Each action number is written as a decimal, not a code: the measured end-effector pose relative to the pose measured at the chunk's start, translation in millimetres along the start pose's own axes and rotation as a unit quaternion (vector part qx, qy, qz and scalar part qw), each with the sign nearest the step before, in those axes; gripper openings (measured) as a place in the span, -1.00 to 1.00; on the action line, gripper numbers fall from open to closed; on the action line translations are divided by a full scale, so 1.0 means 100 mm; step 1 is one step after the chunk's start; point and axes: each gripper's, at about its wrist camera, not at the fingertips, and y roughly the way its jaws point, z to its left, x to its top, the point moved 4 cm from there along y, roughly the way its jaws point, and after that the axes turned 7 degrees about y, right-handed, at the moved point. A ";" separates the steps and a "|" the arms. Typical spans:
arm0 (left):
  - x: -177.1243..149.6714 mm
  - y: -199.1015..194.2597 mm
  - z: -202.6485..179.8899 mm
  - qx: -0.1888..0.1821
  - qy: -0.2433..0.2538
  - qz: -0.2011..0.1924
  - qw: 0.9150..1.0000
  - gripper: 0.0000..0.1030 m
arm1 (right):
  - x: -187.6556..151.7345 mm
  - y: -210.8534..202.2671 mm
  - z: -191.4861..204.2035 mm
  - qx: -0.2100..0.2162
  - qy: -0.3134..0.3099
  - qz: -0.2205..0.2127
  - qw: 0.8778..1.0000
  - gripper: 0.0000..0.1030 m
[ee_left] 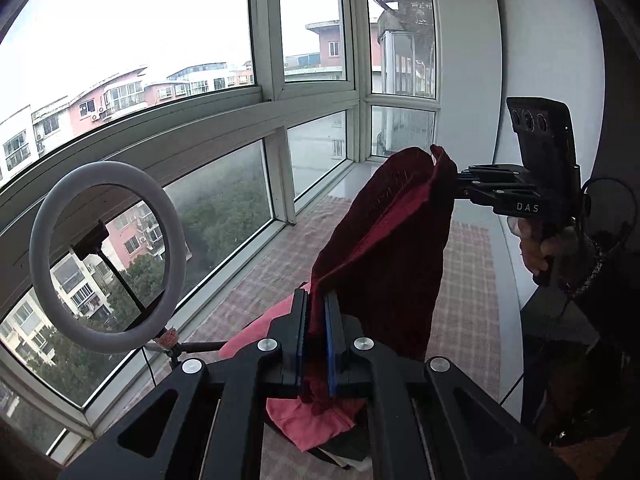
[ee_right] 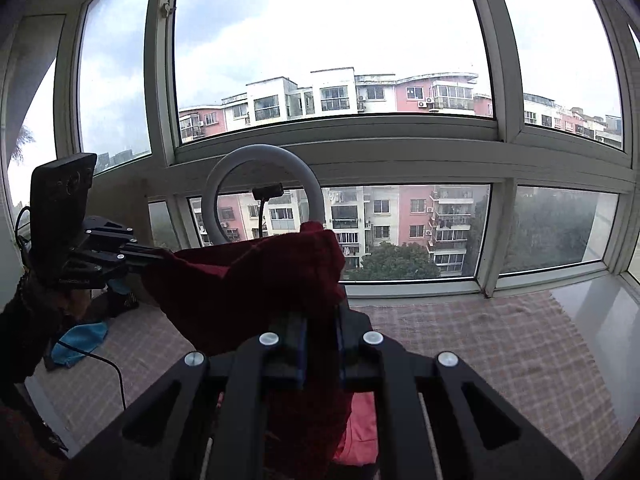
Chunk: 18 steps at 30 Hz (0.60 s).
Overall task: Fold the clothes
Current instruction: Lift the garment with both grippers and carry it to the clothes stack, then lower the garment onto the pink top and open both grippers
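Note:
A dark red garment (ee_left: 384,240) hangs in the air, stretched between both grippers above the checked mat (ee_left: 468,280). My left gripper (ee_left: 316,304) is shut on one edge of it, the cloth pinched between its blue pads. At the upper right of the left wrist view, my right gripper (ee_left: 460,182) clamps the far edge, held by a person's hand. In the right wrist view the same garment (ee_right: 248,280) sags between my right gripper (ee_right: 322,320), shut on it, and the left gripper (ee_right: 158,258). The fingertips of both far grippers are buried in folds.
A pink garment (ee_left: 308,420) lies bunched on the mat below the grippers. A ring light (ee_left: 108,256) on a stand rises by the window. A blue cloth (ee_right: 80,340) and a black cable lie at the mat's left end. Window frames border the far side.

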 end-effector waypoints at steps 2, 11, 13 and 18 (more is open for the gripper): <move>0.05 -0.08 -0.05 0.003 0.006 -0.001 1.000 -0.86 | 0.02 -0.15 0.08 -0.004 -0.010 -0.003 1.000 -0.80; -0.30 1.04 0.55 0.040 -0.017 0.104 0.994 -0.86 | -0.14 1.09 -0.35 -0.048 -0.001 0.137 0.989 -0.80; -0.49 1.46 0.73 0.037 -0.033 0.140 0.989 -0.86 | -0.27 1.54 -0.52 -0.061 0.005 0.177 0.982 -0.80; -0.81 2.12 1.02 0.023 -0.050 0.189 0.980 -0.86 | -0.57 2.32 -0.94 -0.054 0.055 0.256 0.964 -0.80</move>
